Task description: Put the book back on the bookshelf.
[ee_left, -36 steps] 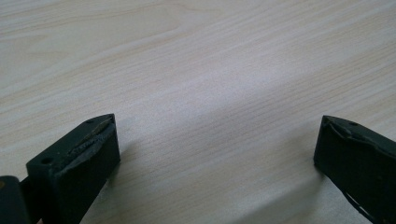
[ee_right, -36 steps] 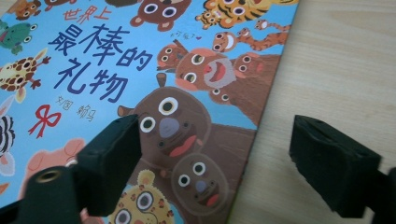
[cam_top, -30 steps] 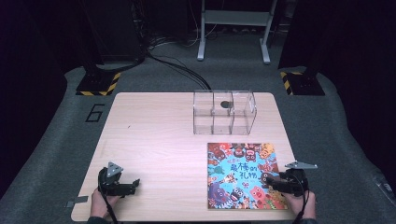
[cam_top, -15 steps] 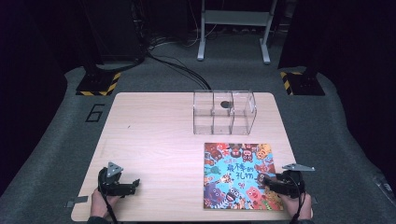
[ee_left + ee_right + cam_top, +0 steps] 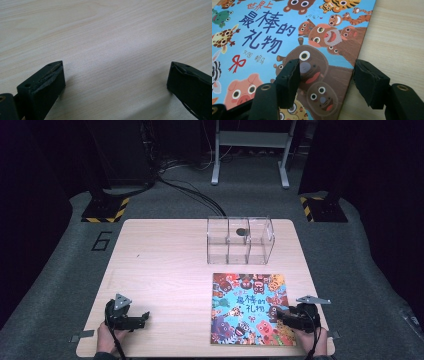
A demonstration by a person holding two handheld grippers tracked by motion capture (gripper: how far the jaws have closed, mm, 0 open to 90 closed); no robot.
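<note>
A colourful picture book [image 5: 247, 307] with cartoon animals lies flat on the right half of the wooden table [image 5: 165, 265]. My right gripper [image 5: 280, 314] sits low at the book's lower right edge. In the right gripper view the book [image 5: 287, 32] runs under the right gripper [image 5: 327, 66]: one jaw rests over the cover, the other stands just off the book's edge on the wood. These jaws have just been closing, with a strip of the book's edge between them and a gap still showing. My left gripper [image 5: 144, 317] rests at the table's front left, and in its own view the left gripper [image 5: 116, 67] is wide open over bare wood.
A clear plastic box [image 5: 240, 240] with three compartments stands at the back of the table, a small dark round thing [image 5: 241, 231] in its middle part. Black stands with striped bases and cables lie on the grey floor beyond.
My right gripper has crept left onto the book's right edge and its jaws have narrowed. The book has shifted slightly to the left. The left gripper has not moved.
</note>
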